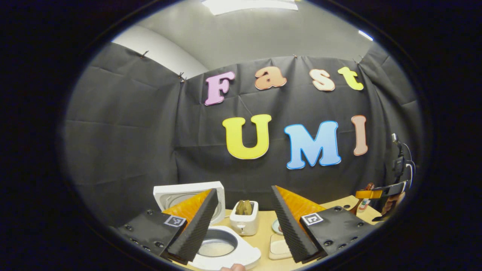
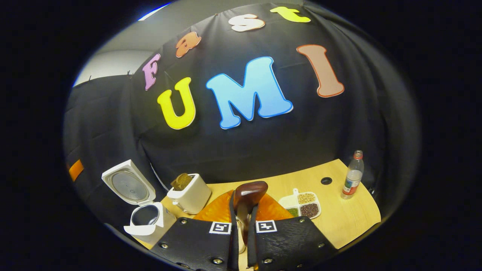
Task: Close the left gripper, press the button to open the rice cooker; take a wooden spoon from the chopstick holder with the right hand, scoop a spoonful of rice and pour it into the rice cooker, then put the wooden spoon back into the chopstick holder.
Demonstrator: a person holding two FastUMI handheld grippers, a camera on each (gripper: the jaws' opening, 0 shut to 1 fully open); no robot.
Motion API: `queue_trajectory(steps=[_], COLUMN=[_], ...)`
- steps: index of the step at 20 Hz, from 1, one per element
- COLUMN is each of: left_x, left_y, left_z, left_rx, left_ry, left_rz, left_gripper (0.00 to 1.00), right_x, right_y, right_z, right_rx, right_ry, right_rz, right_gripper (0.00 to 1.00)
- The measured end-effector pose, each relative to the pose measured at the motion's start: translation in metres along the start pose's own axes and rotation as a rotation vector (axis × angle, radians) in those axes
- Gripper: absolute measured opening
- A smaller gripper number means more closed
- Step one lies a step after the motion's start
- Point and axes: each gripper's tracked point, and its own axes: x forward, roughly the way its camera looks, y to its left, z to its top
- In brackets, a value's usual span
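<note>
My right gripper (image 2: 245,210) is shut on the handle of a dark wooden spoon (image 2: 250,192), whose bowl stands up above the fingertips. The white rice cooker (image 2: 147,220) stands open at the left, with its lid (image 2: 128,184) tipped back. In the left gripper view the cooker's inner pot (image 1: 217,245) holds some white rice, and its lid (image 1: 188,194) rises behind my left finger. My left gripper (image 1: 244,194) is open above the cooker and holds nothing. The right gripper (image 1: 380,194) shows far off at the right edge.
A white toaster (image 1: 244,221) with bread in it stands beside the cooker on the wooden table (image 2: 339,222). A divided tray (image 2: 303,205) of grains and a plastic bottle (image 2: 352,177) sit to the right. A small white dish (image 1: 280,249) lies near my left gripper.
</note>
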Motion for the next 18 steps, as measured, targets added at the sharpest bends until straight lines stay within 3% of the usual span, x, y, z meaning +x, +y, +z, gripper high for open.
queue_trajectory(steps=[3, 8, 9, 10, 15, 16, 17, 18], left_x=[-0.006, -0.008, -0.009, -0.009, -0.006, -0.004, -0.003, 0.0], left_y=[0.006, 0.011, 0.009, 0.008, 0.009, 0.009, 0.009, 0.01], left_z=[0.009, 0.027, 0.025, 0.023, 0.019, 0.022, 0.024, 0.026], left_rx=[0.003, 0.035, 0.036, 0.036, 0.046, 0.047, 0.048, 0.046], left_ry=[-0.01, -0.026, -0.015, -0.004, 0.0, -0.006, -0.011, -0.016], left_rz=[0.003, -0.002, -0.006, -0.011, -0.017, -0.02, -0.023, -0.026], left_gripper=[0.91, 0.91, 0.95, 1.0, 1.0, 0.95, 1.0, 0.95], right_x=[0.017, 0.045, 0.05, 0.056, 0.088, 0.094, 0.099, 0.104], right_y=[0.028, 0.065, 0.069, 0.072, 0.071, 0.07, 0.069, 0.069], right_z=[-0.009, -0.051, -0.062, -0.073, -0.121, -0.128, -0.137, -0.143], right_rx=[-0.022, -0.036, -0.055, -0.073, -0.131, -0.154, -0.173, -0.189], right_ry=[0.021, 0.11, 0.129, 0.152, 0.24, 0.254, 0.269, 0.282], right_rz=[0.053, 0.125, 0.134, 0.134, 0.09, 0.075, 0.065, 0.055], right_gripper=[0.09, 0.09, 0.09, 0.1, 0.1, 0.1, 0.1, 0.1])
